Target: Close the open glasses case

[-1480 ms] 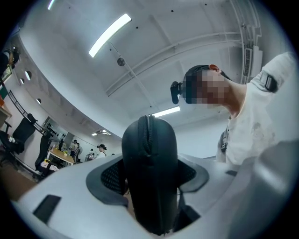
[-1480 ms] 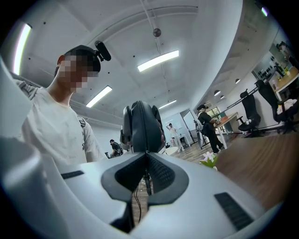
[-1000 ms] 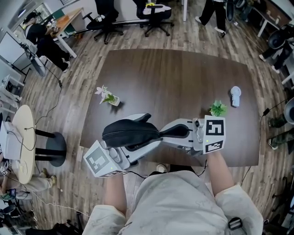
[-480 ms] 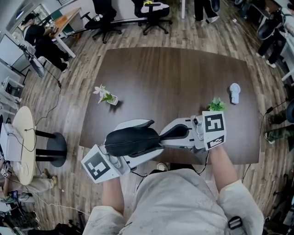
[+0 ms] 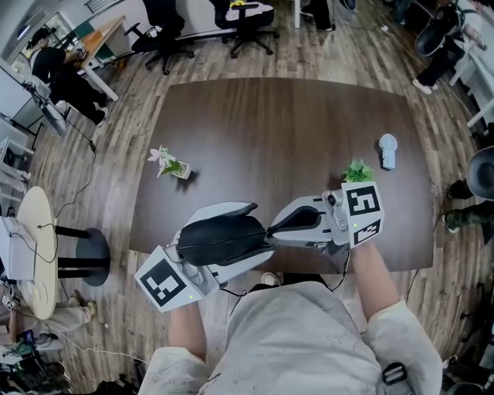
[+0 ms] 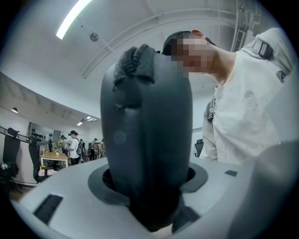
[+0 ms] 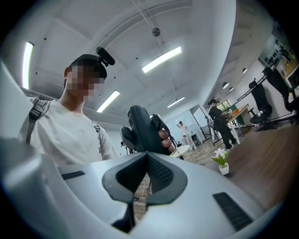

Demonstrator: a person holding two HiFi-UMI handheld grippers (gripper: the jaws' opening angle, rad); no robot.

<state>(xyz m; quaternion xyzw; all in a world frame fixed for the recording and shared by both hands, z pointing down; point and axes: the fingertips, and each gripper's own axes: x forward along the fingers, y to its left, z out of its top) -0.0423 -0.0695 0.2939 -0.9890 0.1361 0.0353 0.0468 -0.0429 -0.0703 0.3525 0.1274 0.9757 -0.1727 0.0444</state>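
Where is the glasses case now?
In the head view, the glasses case is at lower centre, held by the left gripper over the near edge of the table, with the right gripper at its right end.

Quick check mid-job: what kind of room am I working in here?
Likely an open-plan office or lab: wheeled office chairs and a desk with a seated person stand around the big dark table on wood-look flooring.

Ceiling strip lights (image 7: 161, 59) shine bright; edges warp, foreground blurs.
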